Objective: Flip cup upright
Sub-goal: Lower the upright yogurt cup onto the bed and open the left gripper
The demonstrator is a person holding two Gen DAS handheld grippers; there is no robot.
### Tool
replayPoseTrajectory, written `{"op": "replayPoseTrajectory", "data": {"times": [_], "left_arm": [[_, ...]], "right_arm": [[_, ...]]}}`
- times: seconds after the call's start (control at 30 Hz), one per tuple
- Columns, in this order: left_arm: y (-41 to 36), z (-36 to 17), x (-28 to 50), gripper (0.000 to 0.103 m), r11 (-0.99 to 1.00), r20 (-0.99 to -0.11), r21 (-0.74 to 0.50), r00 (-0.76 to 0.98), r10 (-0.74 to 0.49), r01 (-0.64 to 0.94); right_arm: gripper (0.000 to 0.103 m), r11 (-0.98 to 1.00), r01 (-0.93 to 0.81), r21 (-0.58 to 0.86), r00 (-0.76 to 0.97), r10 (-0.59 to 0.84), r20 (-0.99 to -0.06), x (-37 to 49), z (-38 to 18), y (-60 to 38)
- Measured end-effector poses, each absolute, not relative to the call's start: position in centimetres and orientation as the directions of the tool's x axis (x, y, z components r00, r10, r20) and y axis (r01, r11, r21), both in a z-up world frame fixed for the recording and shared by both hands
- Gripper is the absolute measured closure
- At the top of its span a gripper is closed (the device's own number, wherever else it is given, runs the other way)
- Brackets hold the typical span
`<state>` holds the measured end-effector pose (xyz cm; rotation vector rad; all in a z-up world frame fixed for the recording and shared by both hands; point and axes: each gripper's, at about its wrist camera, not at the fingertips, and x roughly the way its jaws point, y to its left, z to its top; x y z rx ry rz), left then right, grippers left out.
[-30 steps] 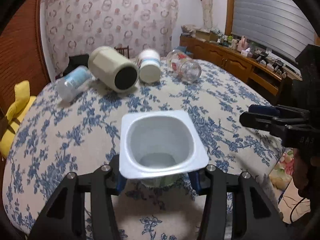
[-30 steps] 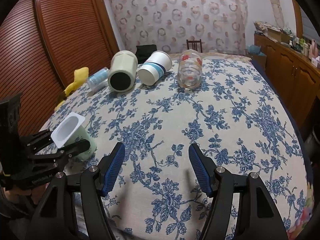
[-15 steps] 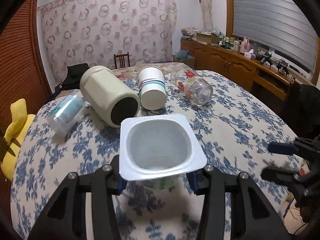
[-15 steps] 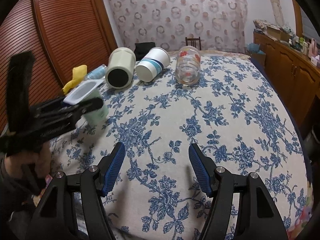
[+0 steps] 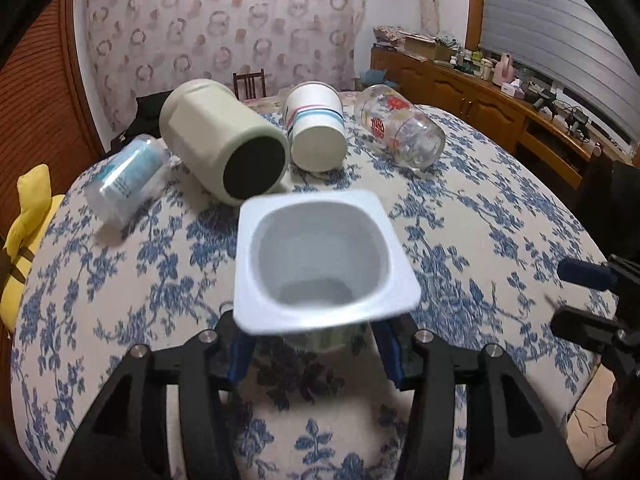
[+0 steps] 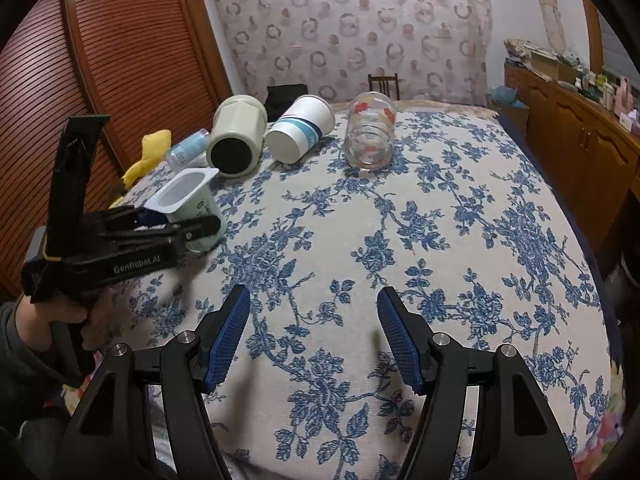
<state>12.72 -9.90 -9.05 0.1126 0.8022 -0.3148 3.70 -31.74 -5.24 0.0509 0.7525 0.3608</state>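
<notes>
**Yogurt Cup Held Upright Over Floral Cloth**

Blue-flowered tablecloth (image 6: 400,220) covers the table. Left gripper (image 5: 316,344) clamps a white yogurt cup (image 5: 320,264), mouth up, over the cloth's near left area. Right gripper (image 6: 314,336) hovers over the near edge, jaws wide, holding nothing. At the far side lie four items on their sides: clear plastic cup (image 5: 128,176), beige mug (image 5: 224,148), paper cup (image 5: 316,128), printed glass (image 5: 400,132).
</notes>
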Motion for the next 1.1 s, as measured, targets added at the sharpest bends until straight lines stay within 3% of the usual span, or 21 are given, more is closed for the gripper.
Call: {"op": "replayPoseTrajectory", "data": {"times": [0.47,0.67,0.87,1.1], "left_arm": [[-6.4,-7.4,7.9,0.049,0.964,-0.695,-0.022,0.689,-0.206,0.266],[-4.3,-5.3,5.9,0.049,0.982,-0.645,-0.008,0.750,-0.148,0.187],[-2.4,-2.7,4.2,0.048,0.992,-0.582,-0.012,0.806,-0.108,0.124],[-0.7,-0.7,2.7,0.048,0.998,-0.535,-0.021,0.843,-0.059,0.057]], "right_arm": [[0.035,0.932,-0.335,0.138,0.685,0.341,-0.643,3.5,-4.3,-29.0],[0.035,0.937,-0.326,0.122,0.733,0.332,-0.594,2.9,-2.7,-28.0],[0.023,0.946,-0.303,0.115,0.794,0.317,-0.519,1.5,-0.3,-27.2],[0.020,0.960,-0.261,0.100,0.850,0.278,-0.448,0.1,1.5,-27.4]]}}
